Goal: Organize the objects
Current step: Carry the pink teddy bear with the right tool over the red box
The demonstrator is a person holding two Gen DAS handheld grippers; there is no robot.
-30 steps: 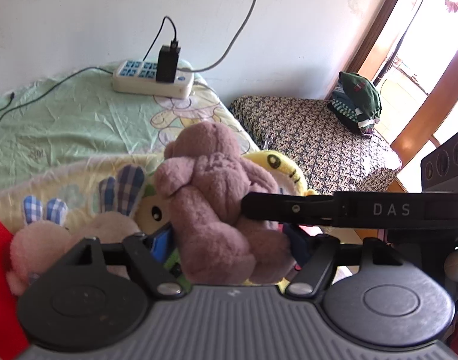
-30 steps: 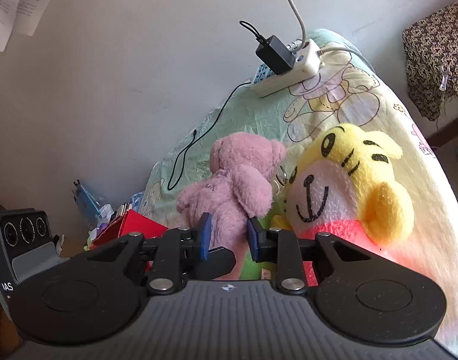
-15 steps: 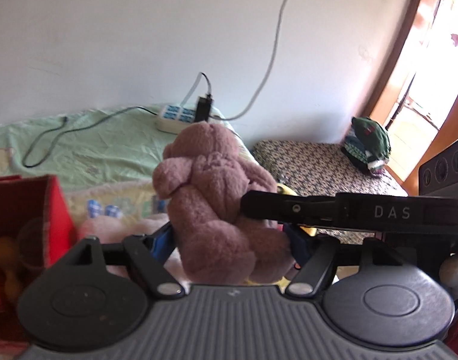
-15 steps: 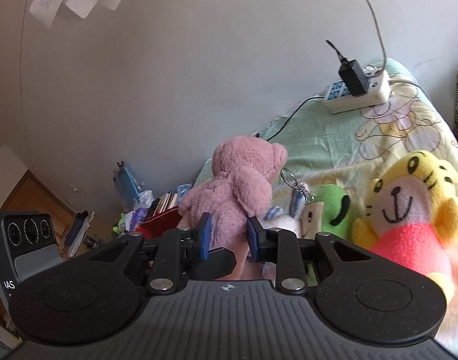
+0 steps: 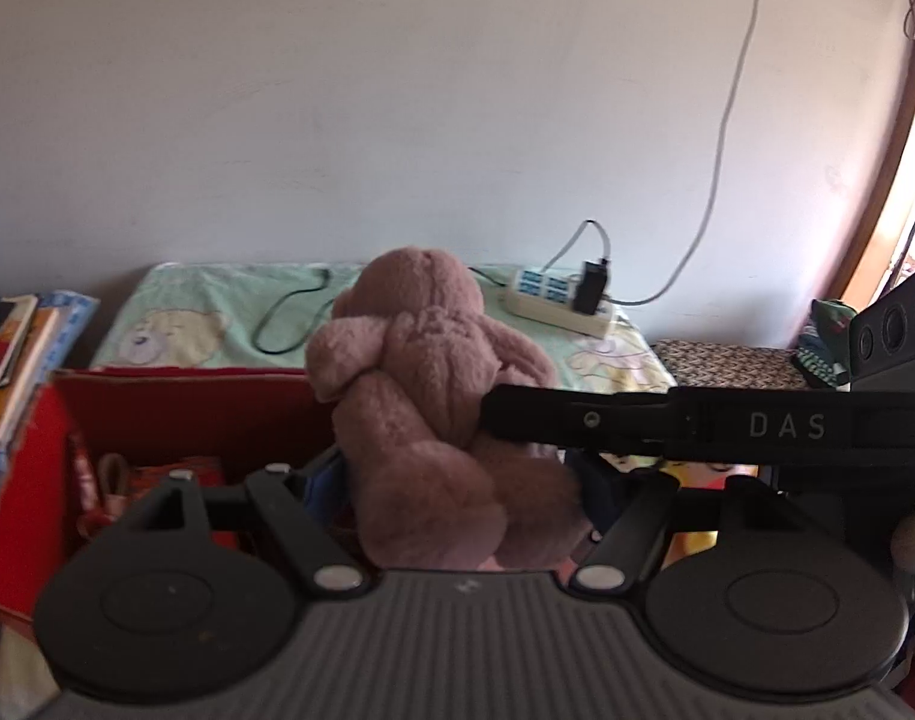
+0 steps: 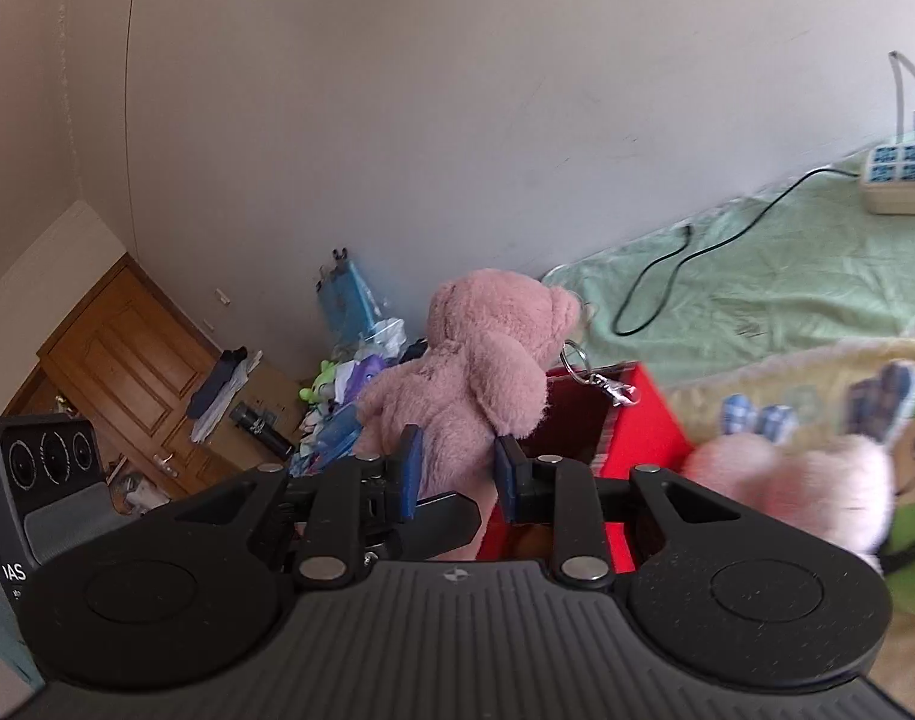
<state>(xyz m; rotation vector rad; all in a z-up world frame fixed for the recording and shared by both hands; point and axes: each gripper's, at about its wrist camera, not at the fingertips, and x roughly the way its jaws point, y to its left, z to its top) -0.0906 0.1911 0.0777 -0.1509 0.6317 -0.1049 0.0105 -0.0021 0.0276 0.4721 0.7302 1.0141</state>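
- Our right tool (image 6: 454,471) holds the pink bear (image 6: 481,372) at its lower body, blue pads (image 6: 410,471) pressed into the plush on both sides.
- In the left wrist view the bear (image 5: 427,396) sits between the fingers of our left tool (image 5: 463,480); its blue pads are mostly hidden behind the plush, so we cannot tell whether that tool is gripping or merely flanking it.
- The bear hangs upright above the near edge of the red box (image 6: 637,420), with the right tool reaching in from the side opposite the box.
- A key ring with a clasp (image 6: 607,384) dangles from the bear's head over the box.
- Beyond the box lies the bed (image 6: 787,276) in a green sheet, with a power strip (image 5: 559,303) by the wall.
- Beside the box on the bed rest a blurred pink bunny (image 6: 805,480) and a green toy (image 6: 913,552).
- On the box's other side, books (image 5: 13,348) are stacked.
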